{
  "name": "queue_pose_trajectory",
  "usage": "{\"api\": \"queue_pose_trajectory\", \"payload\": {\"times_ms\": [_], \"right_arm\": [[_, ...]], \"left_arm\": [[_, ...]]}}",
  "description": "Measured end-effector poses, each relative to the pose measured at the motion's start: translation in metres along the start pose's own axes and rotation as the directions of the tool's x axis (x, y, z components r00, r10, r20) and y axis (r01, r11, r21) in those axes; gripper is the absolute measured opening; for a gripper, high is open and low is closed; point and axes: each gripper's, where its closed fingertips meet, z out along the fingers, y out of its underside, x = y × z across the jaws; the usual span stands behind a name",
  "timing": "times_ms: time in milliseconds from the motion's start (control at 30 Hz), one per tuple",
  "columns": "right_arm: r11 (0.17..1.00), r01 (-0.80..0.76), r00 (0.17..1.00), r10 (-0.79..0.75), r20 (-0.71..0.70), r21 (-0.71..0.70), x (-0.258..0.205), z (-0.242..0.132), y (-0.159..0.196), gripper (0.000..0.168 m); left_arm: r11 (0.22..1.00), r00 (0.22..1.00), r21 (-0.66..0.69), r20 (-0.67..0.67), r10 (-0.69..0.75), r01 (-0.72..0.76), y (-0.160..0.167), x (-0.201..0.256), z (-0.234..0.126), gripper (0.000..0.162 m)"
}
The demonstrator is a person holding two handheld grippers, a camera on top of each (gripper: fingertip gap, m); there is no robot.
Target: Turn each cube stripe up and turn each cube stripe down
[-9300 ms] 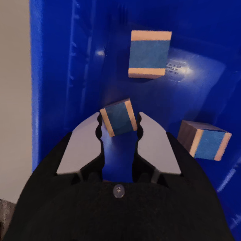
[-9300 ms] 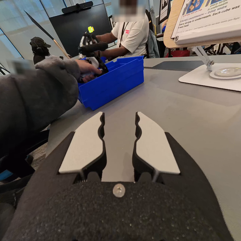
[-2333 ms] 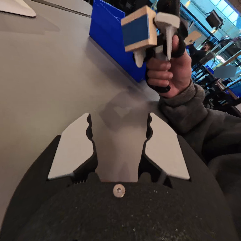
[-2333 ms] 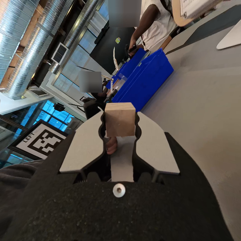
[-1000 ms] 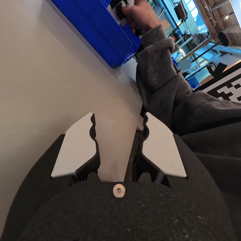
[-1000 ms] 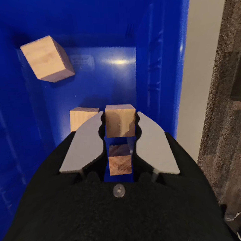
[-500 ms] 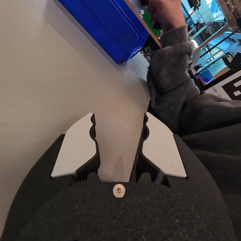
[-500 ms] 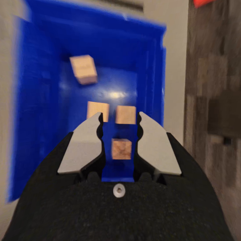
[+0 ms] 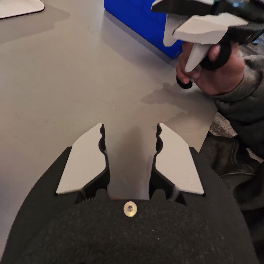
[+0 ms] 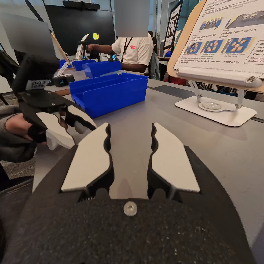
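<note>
No cubes can be seen in either view; the inside of the blue bin is hidden behind its near wall, so any cubes in it cannot be made out. The bin is set on the grey surface, toward its far left part in the right wrist view. In the left wrist view only a corner of the bin is seen, cut off by the top edge.

The left tool is held low over the surface near its near edge, fingers spread wide, nothing gripped. The right tool is likewise held wide apart and empty above the surface.

A white stand carrying an instruction sheet is placed toward the far right corner, its top cut off. Beyond the far edge, a seated person in a white shirt is partly hidden behind other blue bins.
</note>
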Motion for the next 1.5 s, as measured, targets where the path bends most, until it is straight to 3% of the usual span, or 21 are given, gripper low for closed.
{"api": "queue_pose_trajectory", "payload": {"times_ms": [67, 167, 267, 333, 400, 467, 600, 700, 833, 900, 933, 1133, 1267, 1400, 1500], "right_arm": [[1.000, -0.003, 1.000, 0.003, 0.005, 0.004, -0.001, 0.000, 0.005, 0.052], [0.999, 0.009, 1.000, -0.009, -0.002, -0.040, 0.004, 0.002, 0.019, 0.048], [0.998, -0.023, 1.000, 0.024, 0.006, -0.052, 0.006, 0.003, 0.020, 0.047], [0.998, -0.038, 0.999, 0.039, 0.012, -0.041, 0.005, 0.002, 0.019, 0.047], [0.999, -0.037, 0.999, 0.037, 0.004, -0.040, 0.006, 0.001, 0.019, 0.046], [0.997, -0.045, 0.999, 0.046, 0.009, -0.056, 0.006, 0.003, 0.022, 0.045], [0.996, -0.064, 0.997, 0.066, 0.027, -0.066, 0.003, 0.003, 0.024, 0.044], [0.996, -0.070, 0.997, 0.072, 0.033, -0.061, 0.002, 0.001, 0.023, 0.044], [0.993, -0.097, 0.994, 0.100, 0.052, -0.060, 0.001, 0.002, 0.023, 0.044], [0.992, -0.110, 0.992, 0.113, 0.060, -0.064, 0.001, 0.002, 0.024, 0.044], [0.991, -0.114, 0.991, 0.118, 0.062, -0.065, 0.001, 0.002, 0.024, 0.044], [0.987, -0.150, 0.985, 0.155, 0.081, -0.057, 0.001, 0.001, 0.022, 0.043], [0.985, -0.164, 0.983, 0.168, 0.074, -0.051, 0.004, -0.001, 0.022, 0.042], [0.982, -0.181, 0.981, 0.184, 0.065, -0.046, 0.007, -0.001, 0.022, 0.043], [0.980, -0.193, 0.979, 0.196, 0.052, -0.053, 0.011, -0.001, 0.024, 0.044]], "left_arm": [[0.999, 0.999, 0.021, -0.003, -0.039, 0.039, -0.012, -0.004, -0.012, 0.067], [0.993, 0.990, 0.064, 0.104, -0.100, 0.094, -0.040, -0.040, -0.048, 0.067], [0.984, 0.938, 0.060, 0.297, -0.179, 0.169, -0.065, -0.112, -0.098, 0.067], [0.966, 0.850, -0.012, 0.478, -0.221, 0.259, -0.067, -0.180, -0.126, 0.072], [0.905, 0.798, -0.027, 0.484, -0.360, 0.425, -0.069, -0.230, -0.132, 0.068], [0.821, 0.705, -0.047, 0.541, -0.458, 0.570, -0.065, -0.281, -0.134, 0.067], [0.693, 0.521, -0.103, 0.740, -0.426, 0.714, -0.036, -0.366, -0.141, 0.066], [0.612, 0.467, -0.141, 0.782, -0.414, 0.778, -0.018, -0.389, -0.134, 0.066], [0.579, 0.437, -0.193, 0.842, -0.317, 0.792, -0.001, -0.408, -0.129, 0.066], [0.565, 0.426, -0.206, 0.856, -0.291, 0.799, 0.008, -0.414, -0.131, 0.057], [0.565, 0.439, -0.213, 0.847, -0.300, 0.797, 0.010, -0.414, -0.130, 0.045], [0.586, 0.508, -0.235, 0.783, -0.359, 0.775, 0.004, -0.405, -0.137, 0.044], [0.679, 0.613, -0.188, 0.641, -0.463, 0.709, -0.032, -0.376, -0.142, 0.044], [0.781, 0.764, -0.055, 0.261, -0.591, 0.623, -0.097, -0.303, -0.134, 0.044], [0.784, 0.785, 0.046, -0.060, -0.617, 0.620, -0.134, -0.233, -0.126, 0.043]]}}
